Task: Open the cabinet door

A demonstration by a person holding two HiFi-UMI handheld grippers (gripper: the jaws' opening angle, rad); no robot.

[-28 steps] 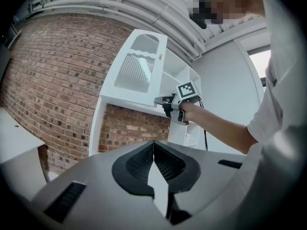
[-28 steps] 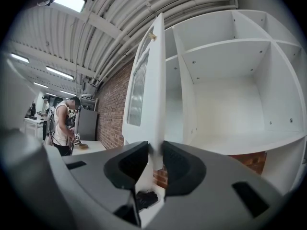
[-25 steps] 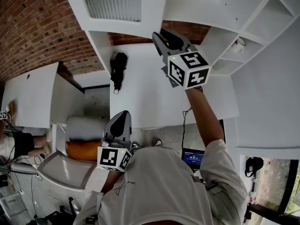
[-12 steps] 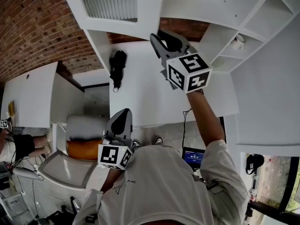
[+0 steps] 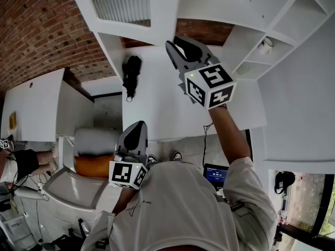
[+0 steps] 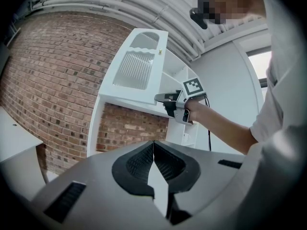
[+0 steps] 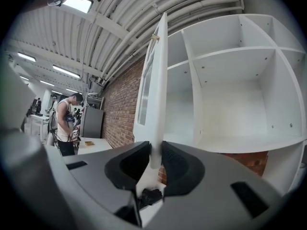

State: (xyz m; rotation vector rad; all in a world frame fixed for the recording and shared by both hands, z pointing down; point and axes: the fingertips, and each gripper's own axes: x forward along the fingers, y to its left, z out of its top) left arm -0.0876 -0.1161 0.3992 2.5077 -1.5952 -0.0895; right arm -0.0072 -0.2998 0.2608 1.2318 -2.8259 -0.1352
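red brick wall [image 5: 42,30] runs behind the white cabinet [image 5: 293,20], and the shelves of the cabinet are open to see. the cabinet door [image 7: 156,80], with its ribbed panel, is already swung well out from the front. in the right gripper view i see it almost edge-on, and the compartments beside it are uncovered.

my right gripper [image 7: 154,163] has the lower edge of this door between its jaws. the jaws have just been closing, and now both pads lie on the thin white edge, one on each face. so i judge it as a real clamp, not only a loose hold. compared with a second ago, this gripper sits a little lower in the head view and the door has shifted a little with it, but the change is small.

my left gripper [image 6: 153,150] has not moved. it hangs low near my body and points level, jaws together with nothing between them, well apart from the cabinet.

for the task, i think the opening is mostly done. the tighter grip should let me carry the door further without it slipping from the pads. the edge is thin and smooth, so i must follow the arc of the hinge and not pull straight.
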